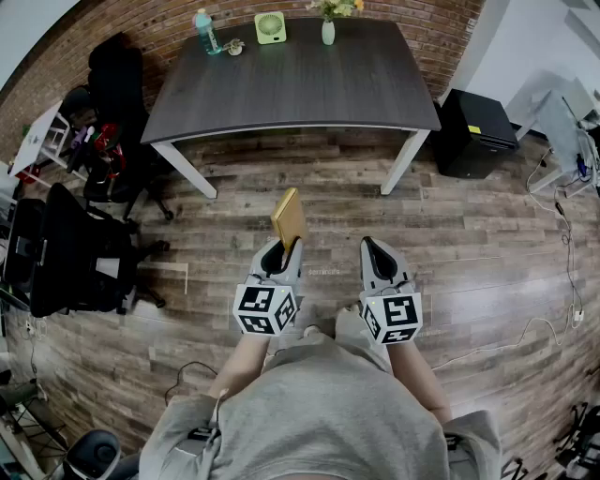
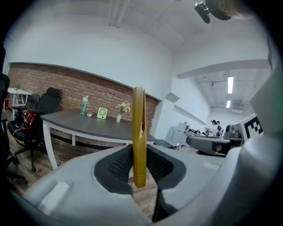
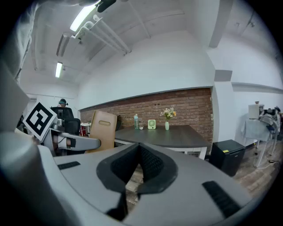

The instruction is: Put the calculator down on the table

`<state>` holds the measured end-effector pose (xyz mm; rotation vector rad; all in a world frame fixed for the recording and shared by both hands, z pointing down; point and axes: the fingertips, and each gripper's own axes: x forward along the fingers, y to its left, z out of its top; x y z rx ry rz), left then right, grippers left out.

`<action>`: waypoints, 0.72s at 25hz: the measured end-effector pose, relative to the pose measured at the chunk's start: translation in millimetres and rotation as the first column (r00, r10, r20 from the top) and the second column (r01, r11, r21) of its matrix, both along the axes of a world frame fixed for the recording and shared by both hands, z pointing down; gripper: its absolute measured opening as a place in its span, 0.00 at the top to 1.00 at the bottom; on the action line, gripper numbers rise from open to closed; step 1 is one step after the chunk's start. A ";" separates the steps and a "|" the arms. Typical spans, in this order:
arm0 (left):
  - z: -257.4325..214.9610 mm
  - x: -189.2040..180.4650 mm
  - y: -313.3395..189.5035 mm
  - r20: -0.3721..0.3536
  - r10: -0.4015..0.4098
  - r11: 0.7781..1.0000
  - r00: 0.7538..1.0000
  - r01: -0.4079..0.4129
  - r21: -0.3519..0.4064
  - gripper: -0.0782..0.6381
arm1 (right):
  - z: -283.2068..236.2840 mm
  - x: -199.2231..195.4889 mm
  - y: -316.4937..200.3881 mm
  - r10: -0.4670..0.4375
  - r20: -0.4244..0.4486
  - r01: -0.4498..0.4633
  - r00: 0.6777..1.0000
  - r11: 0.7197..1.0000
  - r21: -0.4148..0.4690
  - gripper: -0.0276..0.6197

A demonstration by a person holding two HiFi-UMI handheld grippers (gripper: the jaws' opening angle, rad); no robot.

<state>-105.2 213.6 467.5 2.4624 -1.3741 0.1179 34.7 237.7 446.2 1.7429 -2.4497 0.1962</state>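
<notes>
My left gripper is shut on a flat yellow-tan calculator, which stands on edge and sticks out forward from the jaws above the wooden floor. In the left gripper view the calculator is a thin upright slab pinched between the black pads. The dark grey table lies well ahead of both grippers, and the calculator is short of its near edge. My right gripper is level with the left one, shut, with nothing in it. The right gripper view shows its closed jaws, the calculator at left and the table beyond.
Along the table's far edge stand a water bottle, a small green fan and a vase of flowers. Black office chairs crowd the left side. A black cabinet sits right of the table, and cables trail across the floor.
</notes>
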 end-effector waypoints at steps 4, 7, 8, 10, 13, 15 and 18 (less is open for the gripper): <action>-10.7 -17.6 18.2 0.005 -0.021 1.000 1.000 0.021 0.015 0.77 | -12.1 -18.6 21.4 -0.023 -0.001 0.023 1.000 1.000 0.014 0.95; -15.4 -26.2 28.4 0.009 -0.030 0.999 0.999 0.030 0.029 0.77 | -17.3 -27.5 32.4 -0.036 -0.006 0.037 0.999 0.999 0.029 0.95; -16.2 -28.2 31.7 0.009 -0.032 0.999 0.999 0.032 0.031 0.77 | -18.0 -29.5 35.4 -0.039 -0.004 0.039 0.999 0.999 0.032 0.95; -17.9 -32.2 38.2 0.011 -0.036 0.999 0.999 0.035 0.037 0.77 | -19.0 -33.9 41.0 -0.045 -0.002 0.045 0.999 0.998 0.037 0.95; -21.3 -37.4 45.4 0.009 -0.043 0.998 0.999 0.043 0.044 0.77 | -20.1 -40.9 46.5 -0.061 -0.006 0.061 0.998 0.997 0.041 0.95; -23.5 -37.8 49.8 0.009 -0.047 0.998 0.999 0.046 0.047 0.77 | -21.7 -43.1 49.3 -0.072 -0.008 0.073 0.997 0.996 0.044 0.95; -25.2 -40.0 55.2 0.014 -0.049 0.997 0.999 0.049 0.052 0.77 | -24.2 -47.0 52.9 -0.081 -0.005 0.081 0.997 0.996 0.048 0.95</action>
